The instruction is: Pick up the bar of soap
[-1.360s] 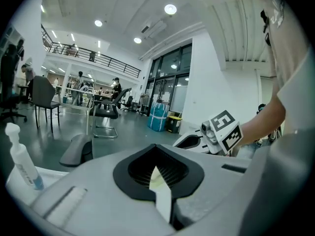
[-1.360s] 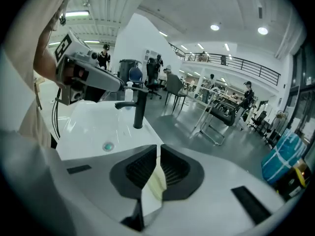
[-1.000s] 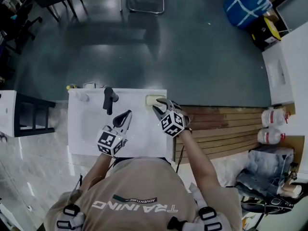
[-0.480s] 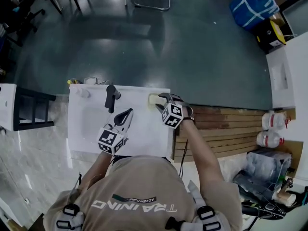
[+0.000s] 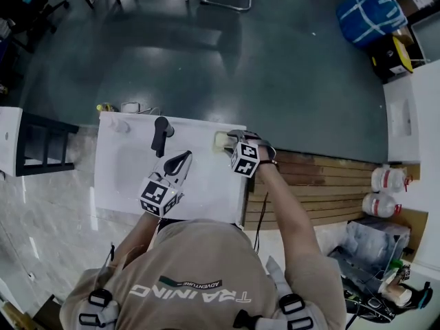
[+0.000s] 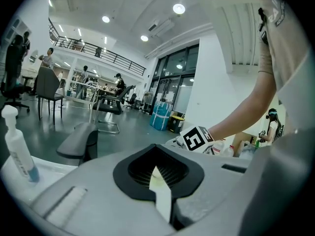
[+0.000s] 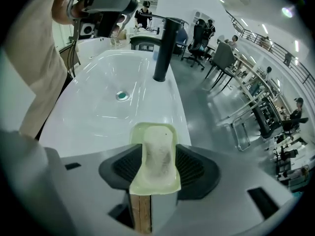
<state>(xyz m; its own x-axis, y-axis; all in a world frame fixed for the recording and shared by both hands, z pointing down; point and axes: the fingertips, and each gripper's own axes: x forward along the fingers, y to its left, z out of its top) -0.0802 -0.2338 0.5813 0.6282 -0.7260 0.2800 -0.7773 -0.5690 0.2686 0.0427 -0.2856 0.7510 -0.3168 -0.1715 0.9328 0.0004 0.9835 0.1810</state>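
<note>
Still lining up the grab: right gripper (image 5: pixel 232 140) jaws have just been opening wide and straddle the soap (image 7: pixel 157 151) in its dish (image 7: pixel 152 127) at the sink's (image 5: pixel 124 174) far right corner, no squeeze yet. Next it needs to drop a bit, pinch and lift. Left gripper (image 5: pixel 180 161) is closed and empty.

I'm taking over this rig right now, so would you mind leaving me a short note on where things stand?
Left tool: shut and empty, held over the sink, idle.
Right tool: pointing steeply down, jaws have just been opening and stand wide. The bar of soap in its soap dish lies between them, not gripped.
Things: the dish sits on the sink's rim, to the right of the black faucet.
Done: approach and opening.
Left: close on the soap, perhaps after lowering slightly, then lift it.
</note>
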